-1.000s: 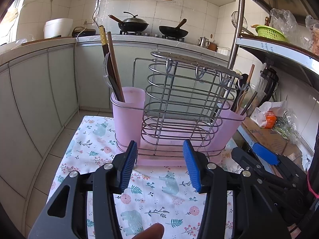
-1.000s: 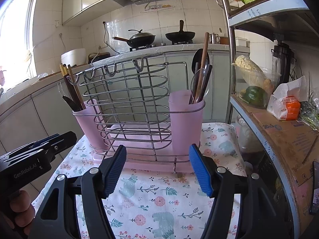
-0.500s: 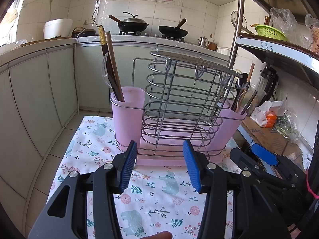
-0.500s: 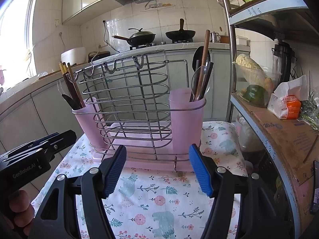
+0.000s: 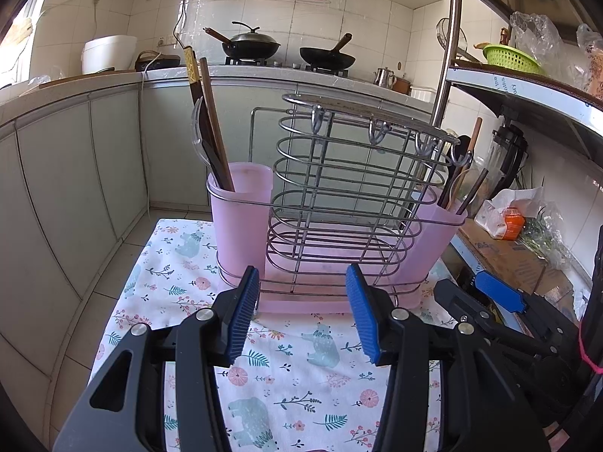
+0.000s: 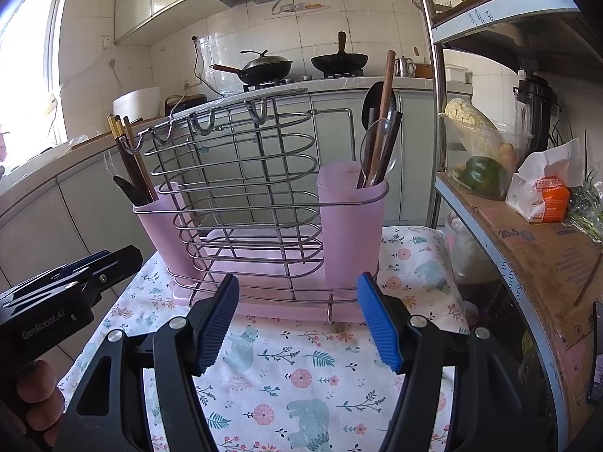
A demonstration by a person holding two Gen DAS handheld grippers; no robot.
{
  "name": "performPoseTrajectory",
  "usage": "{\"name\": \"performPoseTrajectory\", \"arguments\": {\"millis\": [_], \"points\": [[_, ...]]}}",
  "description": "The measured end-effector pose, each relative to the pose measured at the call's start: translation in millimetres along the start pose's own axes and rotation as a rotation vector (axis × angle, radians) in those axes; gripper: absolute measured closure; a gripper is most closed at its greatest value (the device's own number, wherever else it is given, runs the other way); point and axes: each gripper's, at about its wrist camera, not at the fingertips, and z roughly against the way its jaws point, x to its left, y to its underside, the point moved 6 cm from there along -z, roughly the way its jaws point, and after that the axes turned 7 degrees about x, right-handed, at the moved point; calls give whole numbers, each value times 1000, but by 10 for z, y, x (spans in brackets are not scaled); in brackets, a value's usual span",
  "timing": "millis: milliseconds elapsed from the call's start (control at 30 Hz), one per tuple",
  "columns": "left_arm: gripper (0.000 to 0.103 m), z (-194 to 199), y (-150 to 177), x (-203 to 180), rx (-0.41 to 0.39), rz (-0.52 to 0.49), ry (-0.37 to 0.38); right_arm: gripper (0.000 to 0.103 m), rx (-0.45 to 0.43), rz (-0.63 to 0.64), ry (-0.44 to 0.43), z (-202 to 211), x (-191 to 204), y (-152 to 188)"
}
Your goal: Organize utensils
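Observation:
A wire rack (image 5: 350,188) (image 6: 241,192) on a pink tray stands on a floral cloth (image 5: 301,369) (image 6: 301,373). Its left pink cup (image 5: 241,222) (image 6: 162,222) holds dark chopsticks (image 5: 209,124) (image 6: 132,162) and a clear spoon. Its right pink cup (image 5: 433,237) (image 6: 350,226) holds spoons and chopsticks (image 6: 380,135). My left gripper (image 5: 301,310) is open and empty, just in front of the tray. My right gripper (image 6: 297,318) is open and empty too, near the tray's right front; it shows at the right of the left wrist view (image 5: 486,293).
Grey cabinets and a counter with two woks (image 5: 286,49) run behind. A metal shelf unit (image 6: 490,196) stands close on the right, with a cardboard box, tissue pack, vegetables and blender. A person's hand (image 6: 37,395) holds the left gripper.
Both grippers have stayed open and empty and have drifted only slightly; the fingertip at the bottom edge of the left wrist view has slipped out of sight.

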Motion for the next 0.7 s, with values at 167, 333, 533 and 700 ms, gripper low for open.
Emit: {"name": "performPoseTrajectory", "arguments": {"millis": [167, 333, 533, 700], "points": [[54, -10, -2, 4, 4, -1, 0, 39, 1, -1, 0, -4, -7, -2], [54, -18, -4, 12, 5, 0, 0, 39, 1, -1, 1, -7, -8, -3], [54, -39, -2, 18, 17, -2, 0, 39, 2, 0, 1, -8, -15, 0], [54, -41, 0, 8, 19, -9, 0, 39, 3, 0, 1, -10, -31, 6]]}}
